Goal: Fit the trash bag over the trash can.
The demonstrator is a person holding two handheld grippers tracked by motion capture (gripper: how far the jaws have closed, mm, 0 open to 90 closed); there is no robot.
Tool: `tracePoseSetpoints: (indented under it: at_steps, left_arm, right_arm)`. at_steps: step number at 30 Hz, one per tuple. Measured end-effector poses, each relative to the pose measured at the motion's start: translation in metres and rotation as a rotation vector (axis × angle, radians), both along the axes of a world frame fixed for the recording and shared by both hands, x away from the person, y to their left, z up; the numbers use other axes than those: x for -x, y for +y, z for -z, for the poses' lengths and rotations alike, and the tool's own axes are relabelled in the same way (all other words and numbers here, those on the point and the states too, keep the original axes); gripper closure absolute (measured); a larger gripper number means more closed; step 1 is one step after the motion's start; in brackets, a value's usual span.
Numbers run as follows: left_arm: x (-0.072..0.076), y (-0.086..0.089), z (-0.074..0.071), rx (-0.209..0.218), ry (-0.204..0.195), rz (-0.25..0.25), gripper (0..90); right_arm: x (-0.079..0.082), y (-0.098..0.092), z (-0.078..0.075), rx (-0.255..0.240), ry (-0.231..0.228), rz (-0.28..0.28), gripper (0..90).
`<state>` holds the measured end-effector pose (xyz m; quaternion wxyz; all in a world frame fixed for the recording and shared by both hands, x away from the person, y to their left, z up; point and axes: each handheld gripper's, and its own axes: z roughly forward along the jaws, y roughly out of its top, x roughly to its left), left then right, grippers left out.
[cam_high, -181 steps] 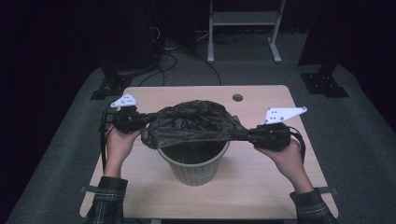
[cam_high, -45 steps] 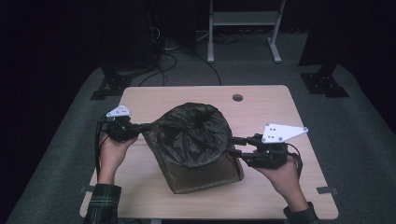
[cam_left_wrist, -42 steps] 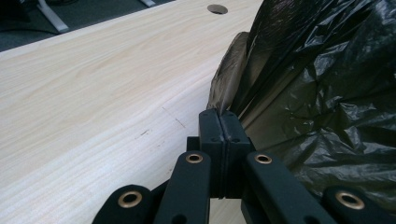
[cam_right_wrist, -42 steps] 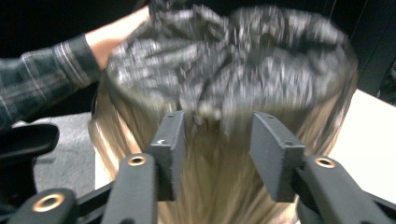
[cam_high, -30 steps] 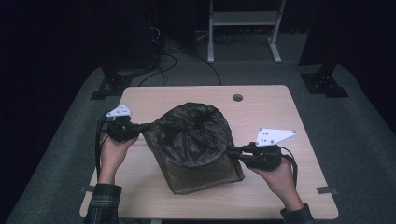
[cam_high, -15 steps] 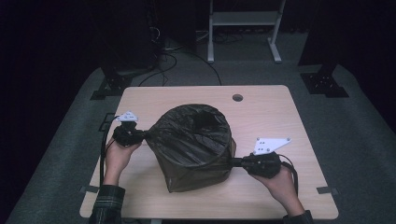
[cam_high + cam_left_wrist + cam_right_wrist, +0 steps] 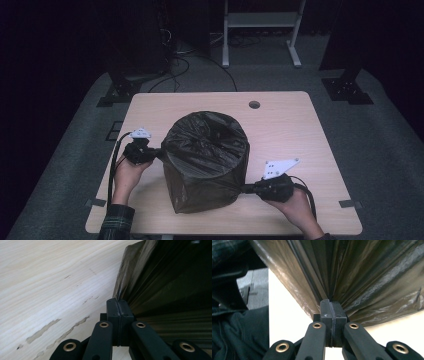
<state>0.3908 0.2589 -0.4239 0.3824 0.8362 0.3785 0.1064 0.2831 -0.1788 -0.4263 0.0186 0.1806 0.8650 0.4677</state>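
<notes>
Clamped at centre frame on opposite sides of the dark bin bag [image 7: 206, 160] by left gripper [image 7: 150, 152] and right gripper [image 7: 248, 189], likely to draw its film evenly down over the bin beneath.

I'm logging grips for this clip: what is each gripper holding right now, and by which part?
Both hold the black plastic bag pulled over the bin. The left gripper pinches its film at the left side, the right gripper low on the right side.
</notes>
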Motion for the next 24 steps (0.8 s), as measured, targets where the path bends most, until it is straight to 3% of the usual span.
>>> tracePoseSetpoints:
  at_steps: [4,11,16,17,18,21,24]
  left_arm:
    - [-0.004,0.006,0.005,-0.056,0.018,-0.042,89.8]
    - [-0.006,0.004,0.012,-0.076,0.016,-0.044,89.7]
    - [-0.006,0.002,0.012,-0.089,0.007,-0.045,89.7]
    - [-0.006,0.003,0.012,-0.074,0.01,-0.039,89.3]
    - [-0.006,0.003,0.011,-0.055,0.01,-0.036,86.8]
    - [-0.004,0.005,0.005,0.024,-0.019,-0.025,79.6]
    - [-0.001,0.008,-0.005,0.06,-0.041,-0.016,72.8]
  right_arm:
    - [-0.003,0.004,0.006,0.073,0.0,0.016,90.0]
    - [-0.009,-0.004,0.013,0.102,0.02,0.057,90.0]
    - [-0.01,-0.007,0.016,0.176,0.01,0.094,90.0]
    - [-0.011,-0.008,0.017,0.187,0.012,0.101,90.0]
    - [-0.012,-0.01,0.018,0.167,0.022,0.099,90.0]
    - [-0.012,-0.014,0.013,0.11,0.018,0.112,75.6]
    - [-0.011,-0.017,0.003,0.077,-0.005,0.124,67.9]
